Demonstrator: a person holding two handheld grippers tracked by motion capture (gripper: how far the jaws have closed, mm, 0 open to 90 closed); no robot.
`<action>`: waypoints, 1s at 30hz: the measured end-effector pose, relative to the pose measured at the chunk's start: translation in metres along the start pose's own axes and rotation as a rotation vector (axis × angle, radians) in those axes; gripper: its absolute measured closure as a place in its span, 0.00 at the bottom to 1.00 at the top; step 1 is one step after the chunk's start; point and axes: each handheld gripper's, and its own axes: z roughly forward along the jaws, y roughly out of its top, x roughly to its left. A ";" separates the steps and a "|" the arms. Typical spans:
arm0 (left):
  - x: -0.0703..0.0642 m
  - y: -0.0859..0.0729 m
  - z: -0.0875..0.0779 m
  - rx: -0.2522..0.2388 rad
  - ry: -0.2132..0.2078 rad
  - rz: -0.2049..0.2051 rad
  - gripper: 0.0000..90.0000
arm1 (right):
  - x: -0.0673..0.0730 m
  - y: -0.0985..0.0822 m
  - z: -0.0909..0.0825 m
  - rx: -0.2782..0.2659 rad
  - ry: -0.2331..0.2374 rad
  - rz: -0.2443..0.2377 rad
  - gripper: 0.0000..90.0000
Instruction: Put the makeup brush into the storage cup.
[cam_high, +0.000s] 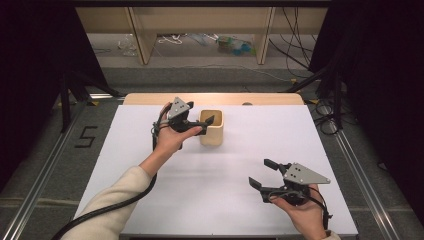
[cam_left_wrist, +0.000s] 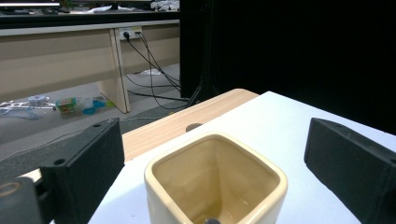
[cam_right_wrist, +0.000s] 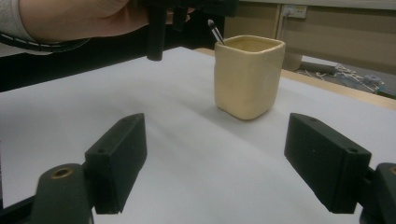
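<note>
A white table with a bare wooden strip along its far edge takes up the middle of the high view, and on the grey floor at the frame's left a dark mark reading "5" is the one piece of writing that can be read. One cream pot stands on the table, just above the centre of the high view: square with rounded corners, glossy, thick-rimmed and open at the top, its inside a deeper tan. A thin dark stick with a pale tip rises slantwise over its rim in the right gripper view; what it is cannot be told. There are two grippers, one in each hand. The left gripper is held at the pot's left side, its jaws spread wide with one tip over the pot's opening; in its own view the two black jaws flank the pot with a gap on each side. The right gripper sits in the lower right of the high view, well apart from the pot, jaws spread and nothing between them.
</note>
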 end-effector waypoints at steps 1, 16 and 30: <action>0.000 0.000 -0.002 0.001 -0.002 0.005 0.05 | 0.000 0.000 0.000 -0.002 0.000 0.003 0.25; -0.003 0.006 -0.034 -0.043 -0.033 0.025 0.05 | 0.002 0.000 0.000 -0.004 -0.004 0.026 0.22; -0.011 0.005 -0.065 -0.080 -0.078 0.050 0.04 | -0.001 0.000 0.001 -0.022 -0.011 0.004 0.22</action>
